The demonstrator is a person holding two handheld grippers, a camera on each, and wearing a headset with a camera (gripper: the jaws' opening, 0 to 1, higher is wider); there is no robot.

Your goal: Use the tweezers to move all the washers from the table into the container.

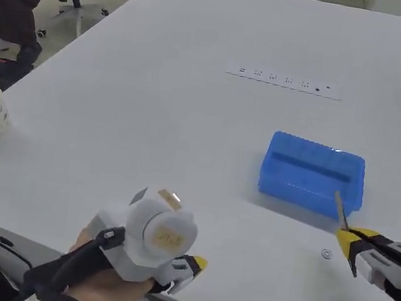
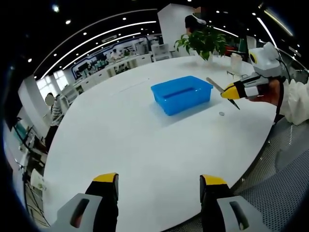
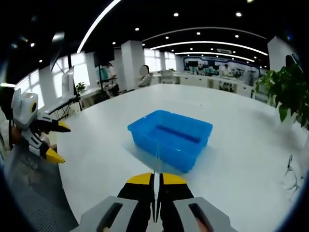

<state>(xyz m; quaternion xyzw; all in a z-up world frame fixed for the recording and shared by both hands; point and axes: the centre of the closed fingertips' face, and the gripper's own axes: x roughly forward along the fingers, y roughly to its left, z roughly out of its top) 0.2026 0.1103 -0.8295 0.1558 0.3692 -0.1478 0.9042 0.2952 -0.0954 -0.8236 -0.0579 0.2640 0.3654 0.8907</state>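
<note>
**Small silver washer [image 1: 326, 254] beside the right gripper [image 1: 351, 248]**

The washer lies flat on the white table [image 1: 153, 112], just before the near wall of the blue plastic container [image 1: 313, 174]. The right gripper, clamped on thin tweezers [image 1: 340, 209] angled toward the container, is nearer; the left gripper [image 2: 159, 181] has its jaws apart.

Bright, even light from rows of ceiling lamps [image 3: 175, 14] floods the white desk [image 1: 174, 123]. Soft shadow hugs the blue container [image 1: 311, 174] beyond the fingers [image 3: 140, 180], glare glinting on its rim. Both gripper views bend strongly at their edges.
</note>
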